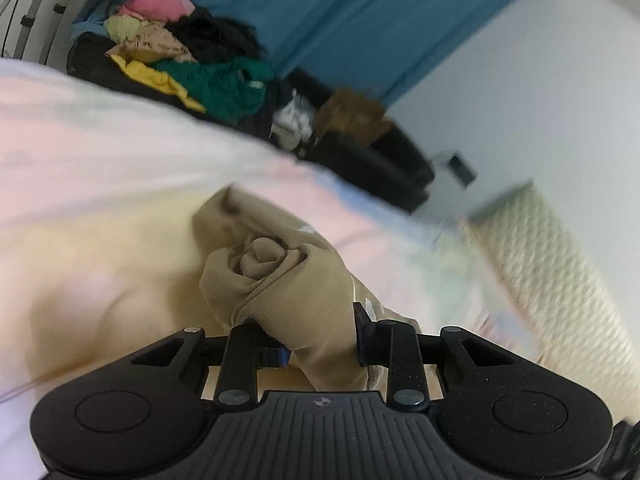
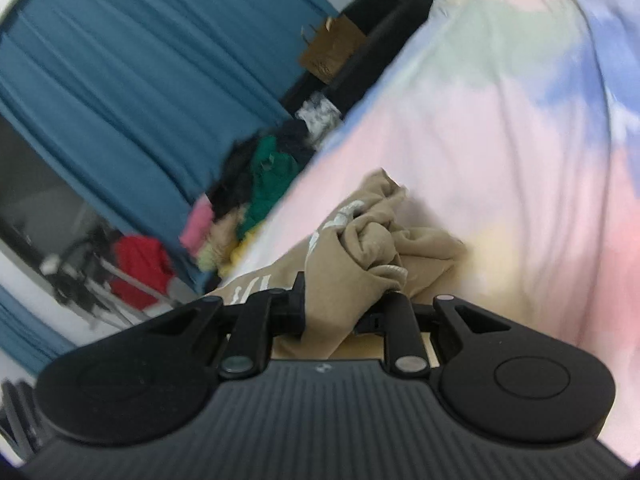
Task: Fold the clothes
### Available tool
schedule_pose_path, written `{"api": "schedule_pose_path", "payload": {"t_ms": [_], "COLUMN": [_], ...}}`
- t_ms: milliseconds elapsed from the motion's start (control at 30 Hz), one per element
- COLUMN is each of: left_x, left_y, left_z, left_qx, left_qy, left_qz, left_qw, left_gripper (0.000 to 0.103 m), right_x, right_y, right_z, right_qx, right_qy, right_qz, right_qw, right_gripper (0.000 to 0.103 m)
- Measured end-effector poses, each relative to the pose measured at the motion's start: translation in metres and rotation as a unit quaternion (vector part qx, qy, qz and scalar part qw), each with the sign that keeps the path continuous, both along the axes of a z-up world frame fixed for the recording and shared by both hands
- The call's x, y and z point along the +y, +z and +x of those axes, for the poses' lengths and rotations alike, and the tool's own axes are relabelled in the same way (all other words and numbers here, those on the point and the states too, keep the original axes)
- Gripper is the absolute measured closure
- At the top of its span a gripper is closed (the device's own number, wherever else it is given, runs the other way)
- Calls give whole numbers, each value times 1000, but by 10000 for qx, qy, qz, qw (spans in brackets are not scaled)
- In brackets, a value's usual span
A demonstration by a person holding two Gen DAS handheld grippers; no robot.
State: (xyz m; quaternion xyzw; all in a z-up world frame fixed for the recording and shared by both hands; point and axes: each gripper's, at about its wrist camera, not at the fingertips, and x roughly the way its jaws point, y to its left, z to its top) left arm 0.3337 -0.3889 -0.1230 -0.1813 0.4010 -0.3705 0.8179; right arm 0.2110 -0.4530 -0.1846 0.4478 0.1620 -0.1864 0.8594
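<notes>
Claws (image 1: 320, 338) (image 2: 344, 312) both clamp tan garment (image 1: 276, 280) (image 2: 360, 248); white print unreadable.

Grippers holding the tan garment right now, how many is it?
2. The left gripper is clamped on a bunched end of the tan garment, and the right gripper pinches another part of it, over the pastel bedspread.

Right tongs (image 2: 343, 300) clamped on bunched tan garment (image 2: 372, 240) over pastel bedspread (image 2: 500, 140).
</notes>
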Motion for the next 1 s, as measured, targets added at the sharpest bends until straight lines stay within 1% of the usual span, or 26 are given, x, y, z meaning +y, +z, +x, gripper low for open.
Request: {"api": "schedule_pose_path", "payload": {"t_ms": [33, 133, 167, 233, 300, 367, 433, 467, 500, 567, 633, 667, 700, 767, 900, 967, 1000], "left_x": [10, 36, 41, 43, 45, 47, 50, 53, 56, 65, 78, 84, 89, 99, 110, 119, 124], "left_y": [-14, -56, -65, -72, -78, -85, -85, -77, -69, -45, -15, 2, 18, 49, 110, 138, 151], "left_z": [-10, -27, -31, -38, -44, -50, -59, -66, -73, -88, -106, -116, -127, -149, -193, -216, -227], "left_qx": [-27, 23, -1, -162, -323, -483, -641, -716, -791, -975, -1247, -1417, -1569, -1823, -2240, -2429, -2510], "left_qy": [-72, -178, -202, -255, -308, -360, -412, -436, -459, -380, -283, -239, -210, -189, -154, -130, -116], "left_qz": [85, 221, 300, 479, 658, 836, 1058, 1239, 1419, 1602, 1639, 1629, 1621, 1616, 1573, 1512, 1484], "left_qw": [9999, 9996, 9993, 9984, 9968, 9947, 9915, 9887, 9856, 9815, 9782, 9761, 9740, 9697, 9617, 9581, 9565], "left_gripper": [72, 72, 71, 67, 60, 57, 52, 44, 38, 37, 29, 21, 16, 14, 4, 2, 1], "right_x": [5, 21, 27, 39, 45, 47, 45, 45, 46, 50, 57, 60, 64, 73, 92, 102, 107], "right_y": [-12, -42, -49, -60, -69, -70, -64, -58, -52, -37, -21, -11, 0, 25, 78, 106, 119], "right_z": [-4, -26, -31, -40, -46, -51, -56, -59, -63, -75, -91, -98, -106, -121, -149, -169, -177], "right_qx": [52, 208, 302, 530, 634, 735, 920, 1063, 1193, 1389, 1466, 1475, 1458, 1372, 1142, 964, 854], "right_qy": [39, 131, 164, 223, 223, 270, 259, 217, 182, 143, 156, 167, 183, 251, 374, 390, 389], "right_qz": [33, 352, 395, 399, 473, 593, 771, 832, 853, 802, 702, 613, 486, 154, -543, -872, -1056], "right_qw": [10000, 9991, 9986, 9975, 9966, 9952, 9924, 9906, 9890, 9870, 9866, 9870, 9880, 9901, 9913, 9907, 9900], "right_gripper": [81, 81, 81, 81, 79, 77, 72, 72, 72, 72, 72, 72, 72, 72, 71, 58, 40]}}
